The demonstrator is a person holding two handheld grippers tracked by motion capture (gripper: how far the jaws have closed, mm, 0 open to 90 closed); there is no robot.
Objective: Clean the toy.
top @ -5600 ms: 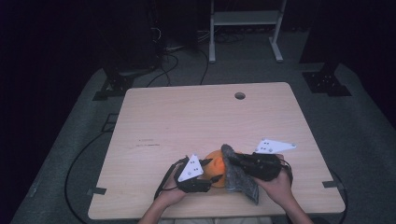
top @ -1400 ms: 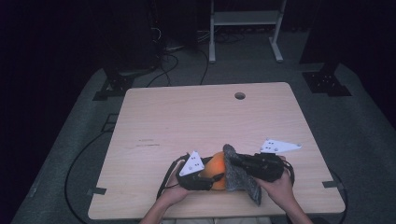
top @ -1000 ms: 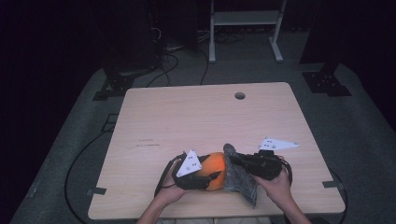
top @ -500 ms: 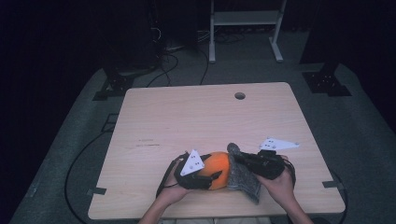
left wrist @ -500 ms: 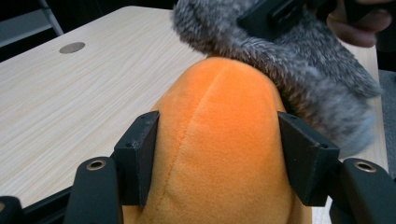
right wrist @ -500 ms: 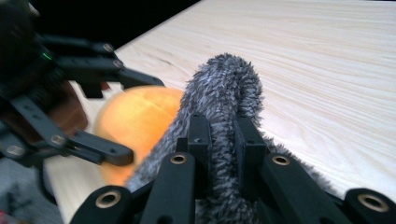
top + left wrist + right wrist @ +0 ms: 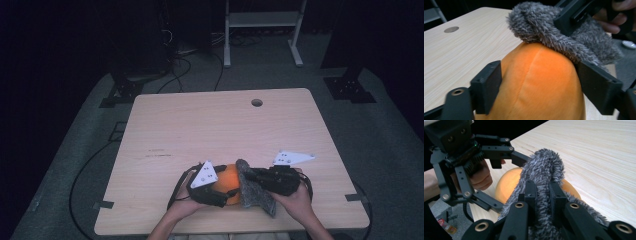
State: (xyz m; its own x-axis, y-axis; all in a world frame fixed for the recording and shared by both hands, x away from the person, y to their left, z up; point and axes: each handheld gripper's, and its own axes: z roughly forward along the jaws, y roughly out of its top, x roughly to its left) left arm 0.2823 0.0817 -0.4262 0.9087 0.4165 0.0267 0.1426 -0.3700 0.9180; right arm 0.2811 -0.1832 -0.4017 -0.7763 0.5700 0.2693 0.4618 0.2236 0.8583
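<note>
An orange plush ball (image 7: pixel 229 180) lies near the table's front edge, with a grey furry cloth (image 7: pixel 255 192) draped over its right side. My left gripper (image 7: pixel 227 185) reaches round the ball from the left. Its jaws have just been opening and now stand wide on either side of the ball (image 7: pixel 541 90), which sits between them. My right gripper (image 7: pixel 542 186) is shut on a fold of the grey cloth (image 7: pixel 544 162) and holds it against the top of the ball (image 7: pixel 507 182). In the left gripper view the cloth (image 7: pixel 544 30) overhangs the ball's far side.
The light wooden table (image 7: pixel 210 125) has a round cable hole (image 7: pixel 257 102) near its far edge. Both of the person's hands rest at the front edge. Cables and a white stand's legs (image 7: pixel 262 35) lie on the dark floor behind.
The left gripper's jaws have spread apart around the orange ball, and more orange shows. The grey cloth has shifted slightly right. Both hands stay in place.
</note>
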